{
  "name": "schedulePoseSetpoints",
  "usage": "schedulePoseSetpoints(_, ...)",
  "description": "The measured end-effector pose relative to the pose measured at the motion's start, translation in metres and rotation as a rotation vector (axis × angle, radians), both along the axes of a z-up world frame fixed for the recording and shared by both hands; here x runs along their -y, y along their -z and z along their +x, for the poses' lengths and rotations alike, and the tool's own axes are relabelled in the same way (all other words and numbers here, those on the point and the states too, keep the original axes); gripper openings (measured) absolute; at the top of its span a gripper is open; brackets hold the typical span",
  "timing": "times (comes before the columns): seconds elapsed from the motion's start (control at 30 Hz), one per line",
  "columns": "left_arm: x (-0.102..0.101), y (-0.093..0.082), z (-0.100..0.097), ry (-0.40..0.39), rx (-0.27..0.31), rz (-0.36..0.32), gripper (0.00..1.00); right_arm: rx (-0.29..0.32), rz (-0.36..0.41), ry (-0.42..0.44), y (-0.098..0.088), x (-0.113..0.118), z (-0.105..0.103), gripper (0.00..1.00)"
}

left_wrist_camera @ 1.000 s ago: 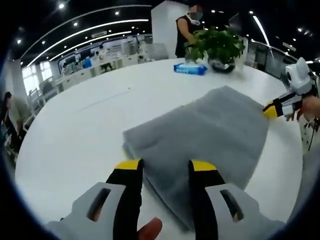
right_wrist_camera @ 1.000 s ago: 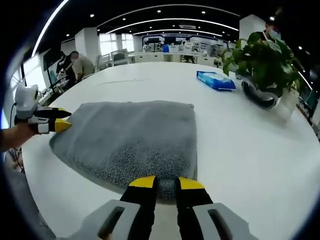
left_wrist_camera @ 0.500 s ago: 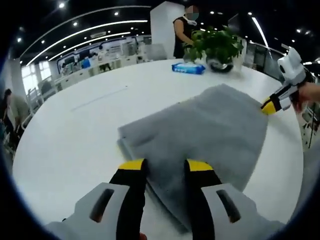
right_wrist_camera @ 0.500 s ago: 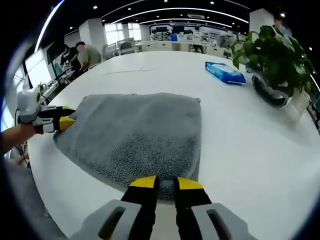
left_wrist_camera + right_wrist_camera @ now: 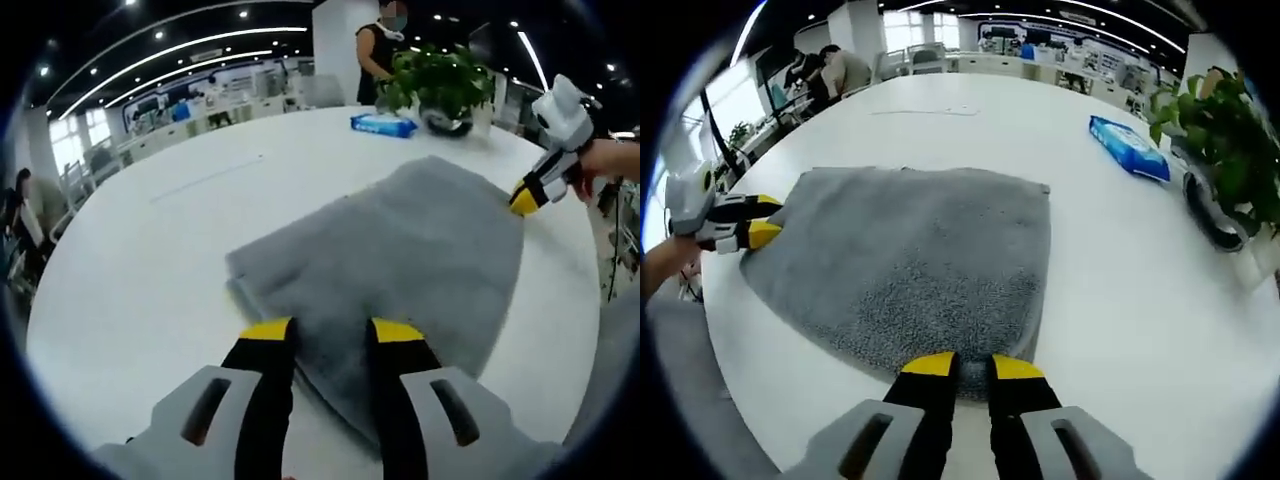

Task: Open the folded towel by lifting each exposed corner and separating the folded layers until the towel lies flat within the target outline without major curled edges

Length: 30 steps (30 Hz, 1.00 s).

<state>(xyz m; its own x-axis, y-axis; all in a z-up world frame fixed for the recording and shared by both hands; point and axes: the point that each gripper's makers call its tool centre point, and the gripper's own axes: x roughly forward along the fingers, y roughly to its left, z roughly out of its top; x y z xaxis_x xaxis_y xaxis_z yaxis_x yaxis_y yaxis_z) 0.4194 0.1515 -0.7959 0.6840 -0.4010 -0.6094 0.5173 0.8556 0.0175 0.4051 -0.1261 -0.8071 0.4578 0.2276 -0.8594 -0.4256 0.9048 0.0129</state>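
Our two cameras have tipped a little since a moment ago, but the grey towel [image 5: 390,260] has not really moved. It lies folded on the white desk [image 5: 150,250], so we think the job is only starting and no layer is opened yet. Our left hand-held gripper [image 5: 330,328] has its jaws spread a bit, with the near corner of the towel between the yellow tips. We cannot tell if it is squeezing the cloth. In the right gripper view it sits at the towel's far left corner. Our right hand-held gripper [image 5: 972,365] has its jaws close together, with a thin bit of towel edge pinched between them. In the left gripper view it touches the far right corner. A blue pack [image 5: 1130,148] and a plant [image 5: 435,85] sit well apart from the towel.
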Motion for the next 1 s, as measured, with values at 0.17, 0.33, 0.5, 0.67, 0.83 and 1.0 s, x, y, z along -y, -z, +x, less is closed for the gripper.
schedulePoseSetpoints(0.17,-0.003,0.001,-0.014,-0.008,-0.026,0.002,0.27,-0.018,-0.003,-0.062,0.001,-0.001,0.007,0.09)
schedulePoseSetpoints(0.33,-0.003,0.001,-0.024,-0.011,-0.033,0.000,0.26,-0.024,-0.025,-0.112,0.001,-0.005,0.014,0.09)
schedulePoseSetpoints(0.5,-0.003,0.001,-0.034,-0.007,-0.041,-0.001,0.25,-0.026,-0.044,-0.154,0.001,-0.007,0.023,0.09)
schedulePoseSetpoints(0.67,-0.004,0.001,-0.042,-0.005,-0.062,-0.010,0.25,-0.030,-0.046,-0.210,0.001,-0.010,0.032,0.09)
schedulePoseSetpoints(0.83,-0.004,0.001,-0.053,-0.010,-0.063,-0.018,0.25,-0.036,-0.054,-0.264,0.001,-0.013,0.042,0.09)
schedulePoseSetpoints(1.0,-0.004,0.001,-0.057,-0.029,-0.055,-0.037,0.25,-0.034,-0.049,-0.297,0.002,-0.016,0.053,0.09)
